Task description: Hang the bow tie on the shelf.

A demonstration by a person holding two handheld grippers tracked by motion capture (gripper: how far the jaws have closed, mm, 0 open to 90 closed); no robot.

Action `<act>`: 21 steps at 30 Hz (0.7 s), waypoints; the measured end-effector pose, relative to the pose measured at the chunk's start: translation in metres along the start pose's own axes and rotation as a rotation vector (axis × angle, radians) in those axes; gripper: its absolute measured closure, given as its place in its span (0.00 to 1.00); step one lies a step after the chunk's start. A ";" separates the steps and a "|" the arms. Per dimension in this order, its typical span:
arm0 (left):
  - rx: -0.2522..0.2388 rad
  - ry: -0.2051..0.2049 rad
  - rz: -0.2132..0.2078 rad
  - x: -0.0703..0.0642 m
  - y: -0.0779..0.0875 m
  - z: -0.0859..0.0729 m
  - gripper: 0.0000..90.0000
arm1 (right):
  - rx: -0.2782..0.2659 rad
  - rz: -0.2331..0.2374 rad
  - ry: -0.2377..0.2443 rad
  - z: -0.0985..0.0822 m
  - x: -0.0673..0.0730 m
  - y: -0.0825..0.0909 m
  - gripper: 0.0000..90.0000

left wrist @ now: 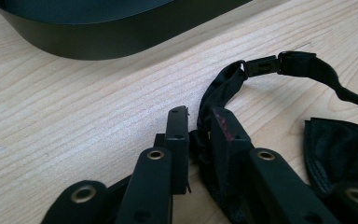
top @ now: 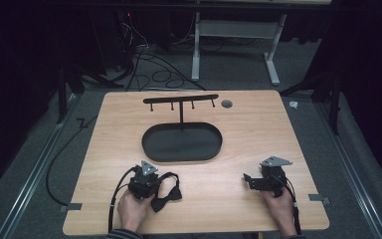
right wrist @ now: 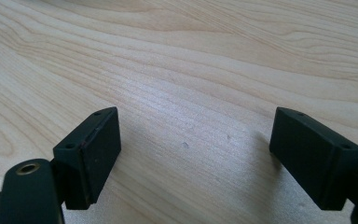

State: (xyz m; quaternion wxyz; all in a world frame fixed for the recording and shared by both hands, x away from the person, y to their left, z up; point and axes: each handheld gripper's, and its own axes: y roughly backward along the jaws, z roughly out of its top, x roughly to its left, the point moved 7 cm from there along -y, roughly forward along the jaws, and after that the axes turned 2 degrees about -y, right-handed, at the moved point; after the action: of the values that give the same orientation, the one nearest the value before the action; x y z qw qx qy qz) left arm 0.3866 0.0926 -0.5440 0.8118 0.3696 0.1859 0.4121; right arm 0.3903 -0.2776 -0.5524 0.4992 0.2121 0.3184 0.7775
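A black bow tie (top: 167,195) with a clasped neck strap lies at the table's near left. In the left gripper view its strap (left wrist: 223,81) loops away to a plastic clasp (left wrist: 261,66), and the bow (left wrist: 340,158) sits at the right. My left gripper (top: 151,180) (left wrist: 199,125) is shut on the strap, which is pinched between the jaws. A black oval tray (top: 151,149) (left wrist: 98,39) lies mid-table, with a T-shaped rack (top: 180,99) of several pegs rising from its far rim. My right gripper (top: 251,181) (right wrist: 196,135) rests open over bare wood at the near right.
A small grey round insert (top: 226,103) sits in the tabletop (top: 258,134) near the far edge. Tape marks (top: 73,206) flag the near corners. Cables (top: 154,74) and a white desk frame (top: 196,50) stand on the floor beyond the table.
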 end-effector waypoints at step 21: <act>-0.098 -0.048 0.003 -0.005 0.034 0.027 0.88 | 0.001 0.000 -0.001 0.000 0.000 0.000 0.20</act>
State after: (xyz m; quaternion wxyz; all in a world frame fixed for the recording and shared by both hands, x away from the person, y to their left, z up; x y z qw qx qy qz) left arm 0.3817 0.0901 -0.5005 0.8324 0.3395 0.1455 0.4132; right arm 0.3901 -0.2775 -0.5524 0.4993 0.2128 0.3184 0.7772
